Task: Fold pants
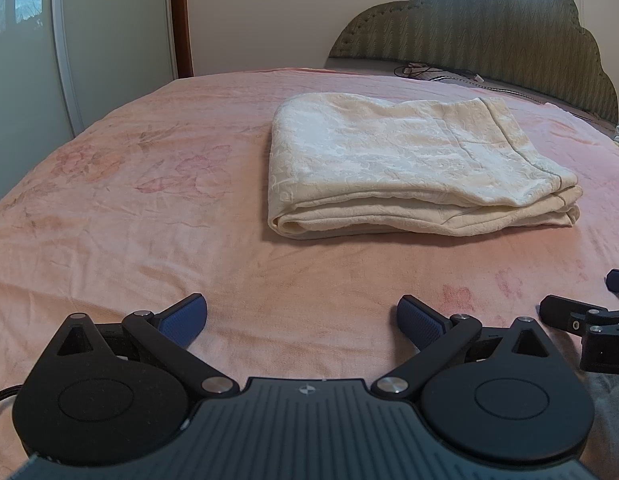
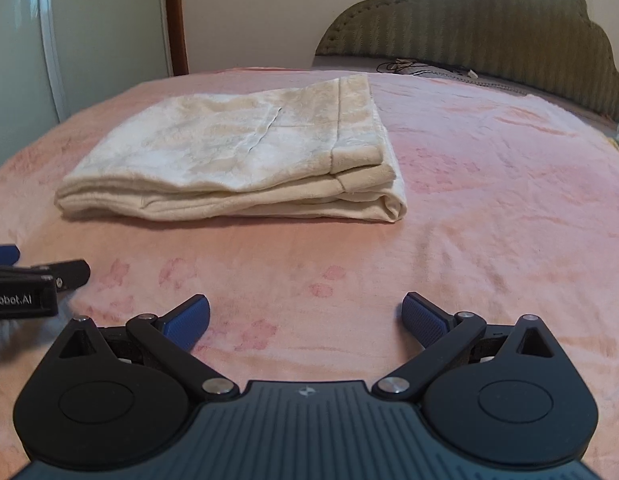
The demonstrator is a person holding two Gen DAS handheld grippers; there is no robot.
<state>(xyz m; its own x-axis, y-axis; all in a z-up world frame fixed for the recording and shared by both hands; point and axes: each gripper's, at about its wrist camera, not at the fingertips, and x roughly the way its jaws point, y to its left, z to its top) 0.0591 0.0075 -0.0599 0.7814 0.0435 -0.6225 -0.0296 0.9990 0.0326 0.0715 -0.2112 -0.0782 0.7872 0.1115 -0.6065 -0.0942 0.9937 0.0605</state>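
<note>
Jaws of left gripper (image 1: 302, 322) and right gripper (image 2: 305, 322) stand apart, empty, above the bed (image 1: 149, 208). Pants (image 1: 405, 164) lie folded ahead, clear of both. Fabric looks soft, thick, limp; grip stacked near edge.

Home bedroom — pink floral bedspread (image 1: 149, 208), padded scalloped headboard (image 1: 489, 28), wardrobe doors (image 1: 109, 40)

— How many pants?
— One folded pair of pants (image 1: 413, 164) on one bed (image 1: 149, 200).
— And grippers?
— Two: my left gripper (image 1: 302, 320) and my right gripper (image 2: 305, 318), each with two fingers.
</note>
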